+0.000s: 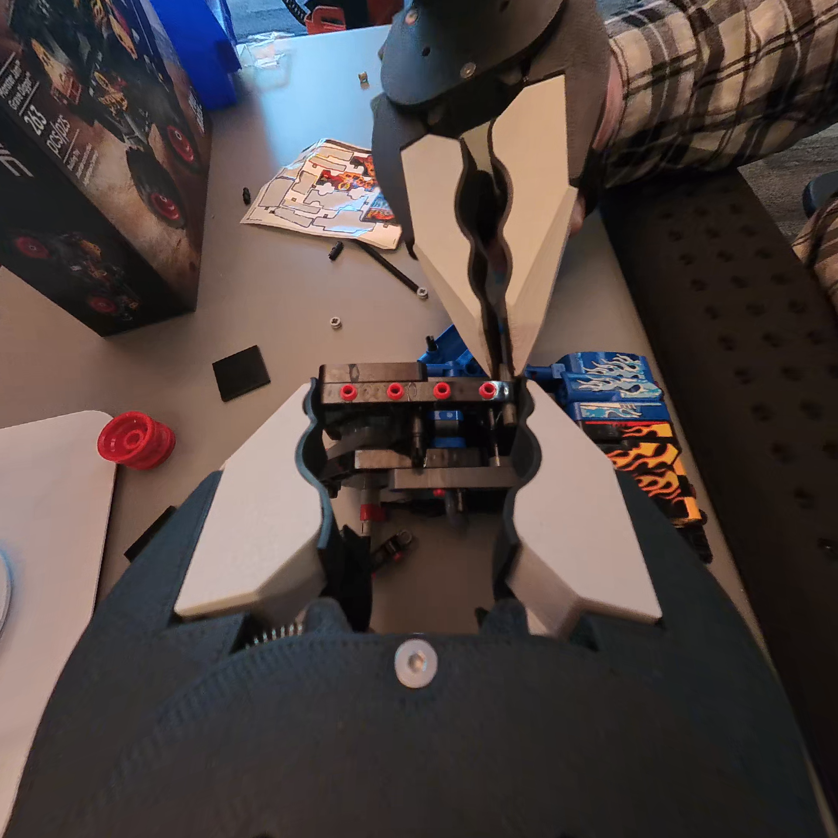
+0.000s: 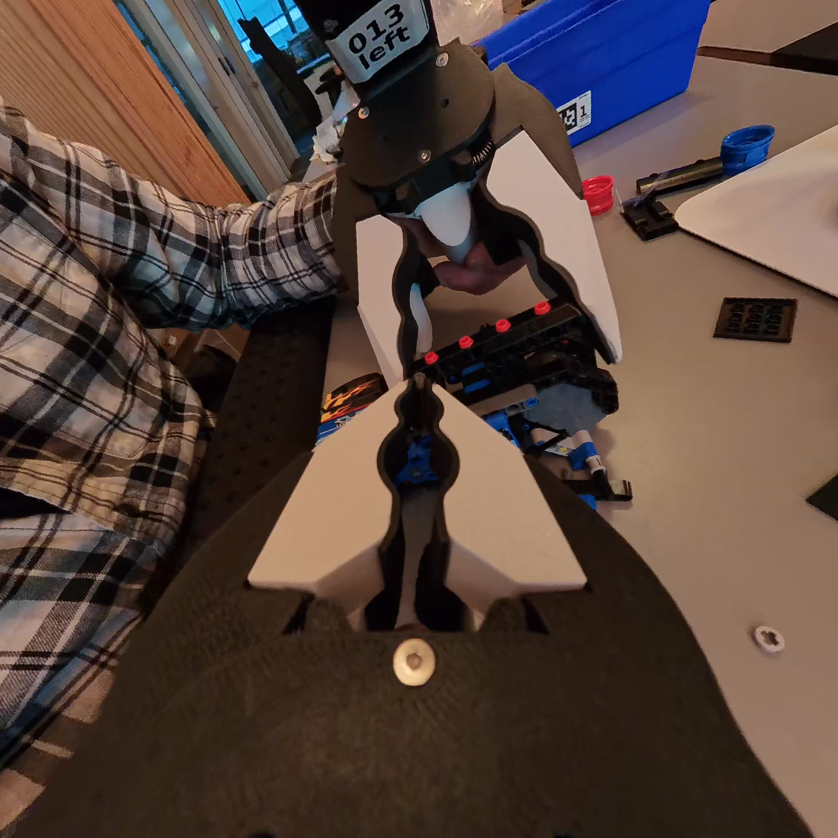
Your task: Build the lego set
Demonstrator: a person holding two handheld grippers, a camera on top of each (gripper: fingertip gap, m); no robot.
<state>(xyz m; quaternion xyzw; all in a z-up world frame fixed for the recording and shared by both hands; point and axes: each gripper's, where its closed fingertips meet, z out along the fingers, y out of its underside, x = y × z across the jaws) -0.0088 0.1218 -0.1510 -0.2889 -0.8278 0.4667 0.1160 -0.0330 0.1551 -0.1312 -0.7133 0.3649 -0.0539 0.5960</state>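
Left claw (image 1: 417, 435) clamps chassis (image 1: 408, 408); table edge (image 1: 635, 317) near.

Black textured hand-held gripper (image 1: 415, 399) bodies, white wedge fingers (image 1: 258, 512) with wavy dark pads, silver screws, plaid flannel sleeve (image 2: 136, 254)

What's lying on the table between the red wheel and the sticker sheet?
In the left wrist view, a flat black square tile lies between the red wheel and the sticker sheet, plus a small grey bush.
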